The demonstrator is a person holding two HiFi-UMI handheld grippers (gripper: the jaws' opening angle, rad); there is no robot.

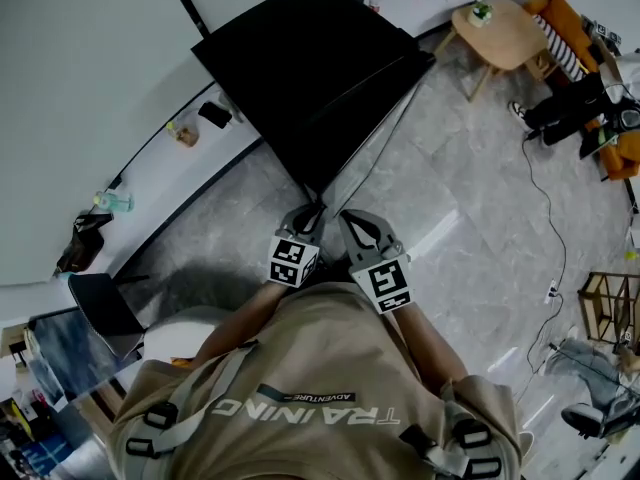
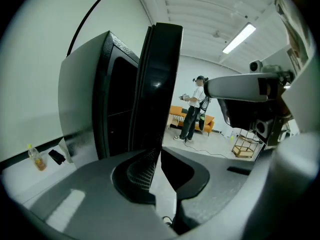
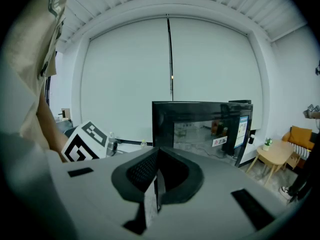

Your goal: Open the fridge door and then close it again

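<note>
The fridge [image 1: 300, 58] stands against the white wall, directly in front of the person, and its door [image 2: 160, 84] is swung partly away from the cabinet, so that a dark gap shows between the two. The left gripper [image 2: 157, 156] is at the free edge of this door, at the side far from the hinge. Its jaws stand one on each face of the thin edge and, as far as I can judge, they are clenched on it. This place makes sense, because the outer edge gives the longest lever and the door turns with little force. The gripper points a little downward toward the fridge, which lets the wrist follow the arc of the door. The right gripper [image 3: 157, 159] hangs just beside the left one, in front of the fridge. Its jaws are pressed together with nothing between them, and it looks at the glass front of the door, so I think it only waits and stays out of the door's path. From this one moment I cannot tell whether the door is on the way open or on the way back to closed.
</note>
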